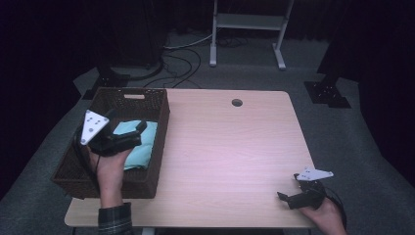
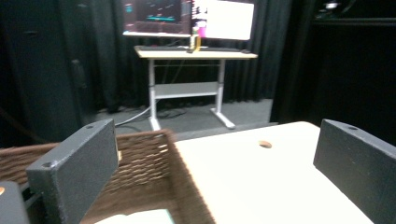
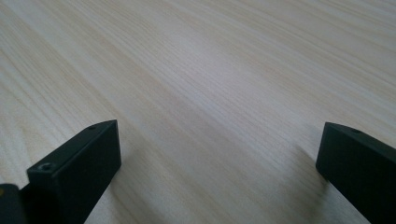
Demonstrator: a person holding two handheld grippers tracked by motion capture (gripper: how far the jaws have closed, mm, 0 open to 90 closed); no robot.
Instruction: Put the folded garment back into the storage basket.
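1. Left gripper [image 1: 138, 131] is held over the wicker basket [image 1: 159, 142], above the folded teal cloth [image 1: 142, 147] lying inside it. Jaws are spread wide with nothing between them, as seen in the left gripper view; the cloth is not gripped.
2. The cloth sits in the basket's right half, against the right wall, lying flat. Only its pale edge [image 2: 140, 217] is caught at the bottom of the left gripper view, below the jaws.
3. The basket is parked on the table's left end, partly overhanging the left edge. This placement is judged to keep it within reach of the left hand [image 1: 108, 169] alone.
4. The left gripper is angled forward rather than straight down: its camera looks across the basket rim [image 2: 154, 140] toward the far desk [image 2: 196, 52]. A hover over the cloth is suggested, not a descent. Whether it is a release or an approach cannot be told.
5. Right gripper [image 1: 284, 197] is held low at the table's [image 1: 230, 147] near right corner, well apart from the basket. Jaws are open over bare wood [image 3: 210, 93], nothing held.
6. The right side is judged to be idle, kept clear so the left has free working room.
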